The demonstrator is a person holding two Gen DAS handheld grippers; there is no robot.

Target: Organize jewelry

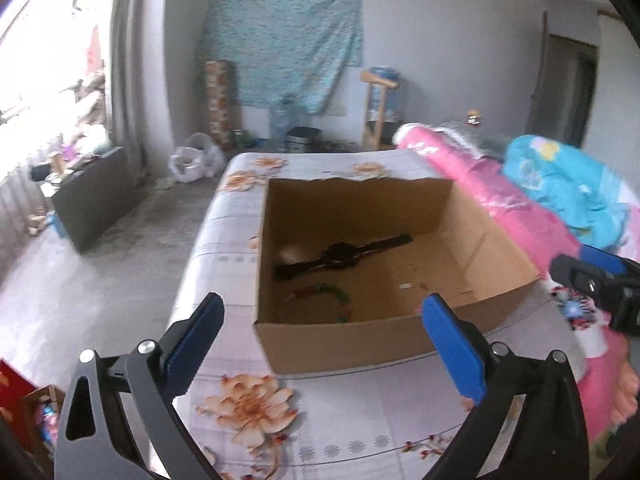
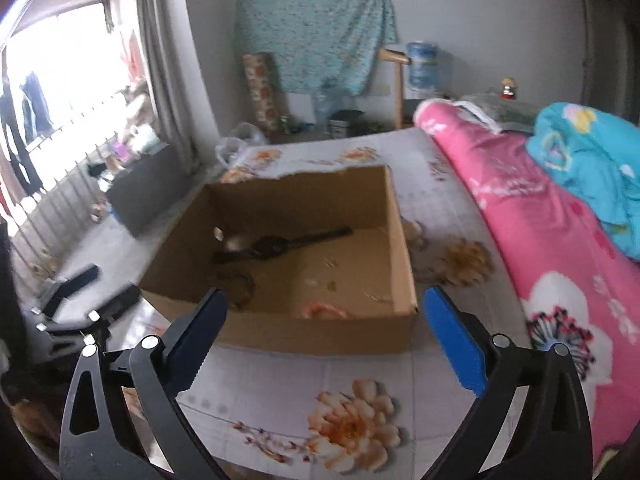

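Observation:
An open cardboard box (image 1: 340, 344) (image 2: 320, 334) stands on the floral bedsheet (image 1: 248, 400). A black wristwatch (image 1: 340, 258) (image 2: 272, 246) lies flat inside it, with a green and red beaded bracelet (image 1: 340, 294) nearer the front wall. The right wrist view also shows an orange bracelet (image 2: 324, 311) behind the front wall. My left gripper (image 1: 323, 302) hovers open before the box, with nothing between its blue pads. My right gripper (image 2: 325, 295) is likewise open and holds nothing. Each gripper also shows at the edge of the other's view: the right gripper (image 1: 592, 280) and the left gripper (image 2: 80, 296).
A pink quilt (image 2: 540, 220) and a blue quilt (image 2: 592, 160) are piled along the right side of the bed. The bed's left edge drops to a grey floor (image 1: 100, 260). A dark board (image 1: 96, 200) leans by the window.

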